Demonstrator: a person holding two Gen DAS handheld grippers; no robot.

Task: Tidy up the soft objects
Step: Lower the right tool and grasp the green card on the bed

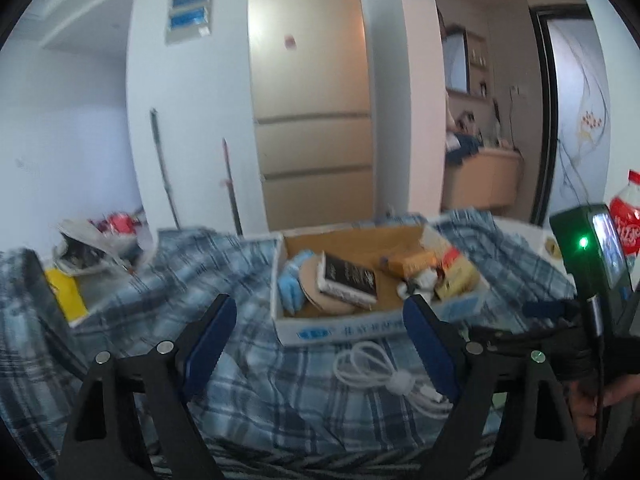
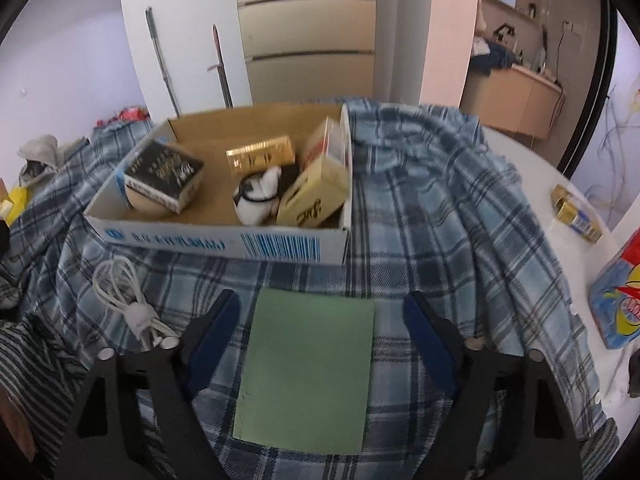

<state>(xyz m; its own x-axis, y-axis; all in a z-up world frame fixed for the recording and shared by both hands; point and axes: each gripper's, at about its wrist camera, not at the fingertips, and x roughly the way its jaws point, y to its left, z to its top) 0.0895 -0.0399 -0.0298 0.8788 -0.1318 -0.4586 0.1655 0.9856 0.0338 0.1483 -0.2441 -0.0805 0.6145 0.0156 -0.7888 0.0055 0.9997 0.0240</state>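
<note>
A blue plaid shirt [image 2: 436, 208] is spread over the table. On it stands a shallow cardboard box [image 2: 224, 240] holding a black book [image 2: 164, 174], a gold box [image 2: 260, 156], a yellow box [image 2: 316, 192] and a small white plush toy [image 2: 258, 194]. The left wrist view shows blue gloves [image 1: 294, 280] in the box [image 1: 340, 330] too. A green sheet [image 2: 308, 372] lies flat between the fingers of my open right gripper [image 2: 320, 320]. My left gripper [image 1: 320, 320] is open and empty, above the shirt [image 1: 280, 392] and near a coiled white cable [image 1: 384, 376].
The white cable [image 2: 132, 304] lies left of the green sheet. A striped cloth [image 2: 32, 368] lies at lower left. On the bare white table [image 2: 532, 172] at right are a gold pack [image 2: 576, 216] and a colourful bag [image 2: 620, 304]. The right gripper's body [image 1: 592, 264] shows at right.
</note>
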